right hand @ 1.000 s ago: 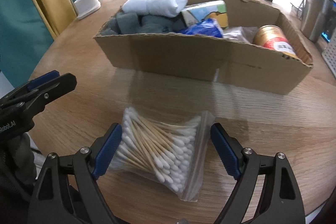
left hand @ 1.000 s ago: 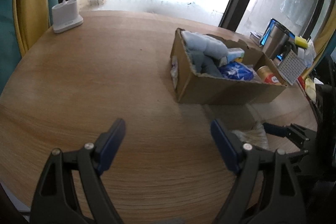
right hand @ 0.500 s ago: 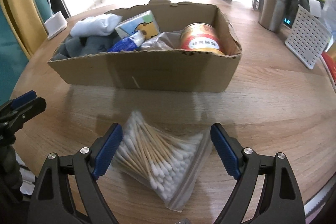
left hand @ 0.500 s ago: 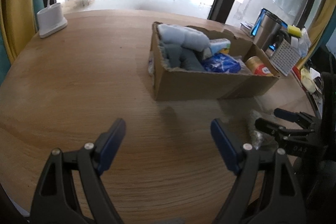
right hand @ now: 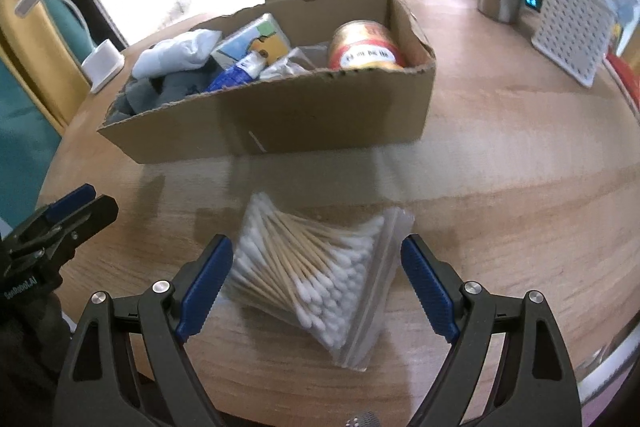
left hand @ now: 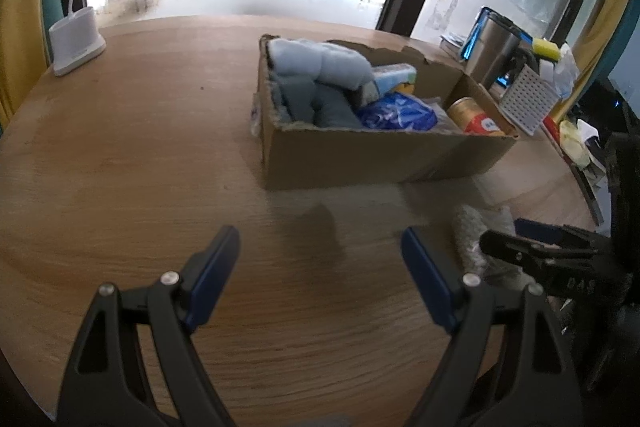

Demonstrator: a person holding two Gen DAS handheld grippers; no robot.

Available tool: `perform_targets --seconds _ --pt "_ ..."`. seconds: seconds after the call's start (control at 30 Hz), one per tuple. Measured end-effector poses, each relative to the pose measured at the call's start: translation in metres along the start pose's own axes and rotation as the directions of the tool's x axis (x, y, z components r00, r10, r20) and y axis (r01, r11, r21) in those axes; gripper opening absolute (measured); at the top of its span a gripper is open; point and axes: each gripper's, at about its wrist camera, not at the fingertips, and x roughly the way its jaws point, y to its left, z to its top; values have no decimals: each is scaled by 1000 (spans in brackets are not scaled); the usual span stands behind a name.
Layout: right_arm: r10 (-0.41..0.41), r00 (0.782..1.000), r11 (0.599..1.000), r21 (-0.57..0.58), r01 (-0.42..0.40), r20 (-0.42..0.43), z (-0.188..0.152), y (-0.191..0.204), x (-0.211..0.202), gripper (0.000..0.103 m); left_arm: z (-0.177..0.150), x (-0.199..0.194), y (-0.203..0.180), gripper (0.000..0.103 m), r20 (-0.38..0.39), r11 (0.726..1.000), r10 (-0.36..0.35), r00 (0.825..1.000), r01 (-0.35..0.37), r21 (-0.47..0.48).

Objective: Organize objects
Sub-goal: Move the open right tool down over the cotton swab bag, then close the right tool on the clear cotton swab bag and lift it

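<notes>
Each hand-held gripper (right hand: 316, 281) has black arms, blue pads (right hand: 206, 283), silver screws.

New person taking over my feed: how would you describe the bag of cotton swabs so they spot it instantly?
Find the cardboard box on the round wooden table. On the tabletop in front of it, between the open fingers of the right hand-held gripper, lies the bag of cotton swabs. It is the only loose item outside the box: clear plastic, wooden sticks, white tips.

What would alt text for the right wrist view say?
The open right gripper straddles a zip bag of cotton swabs on a wooden table. Behind sits an open cardboard box holding a can, cloths and packets.
</notes>
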Motion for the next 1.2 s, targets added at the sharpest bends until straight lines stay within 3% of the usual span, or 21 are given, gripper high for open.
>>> perform_targets --seconds 0.23,0.5,0.67,1.2 --pt "14 999 998 67 -12 -31 0 0 8 88 2 6 10 84 -15 1000 -2 1000 2 -12" --pt "-49 998 998 -39 48 -26 2 22 21 88 7 15 12 84 -33 1000 10 999 -10 -15" --pt "-29 999 999 -42 29 -16 7 17 21 76 11 16 8 84 -35 1000 19 999 -20 -10" --pt "27 998 995 -94 -21 65 17 4 -6 73 22 12 -21 84 -12 999 42 999 -42 3"
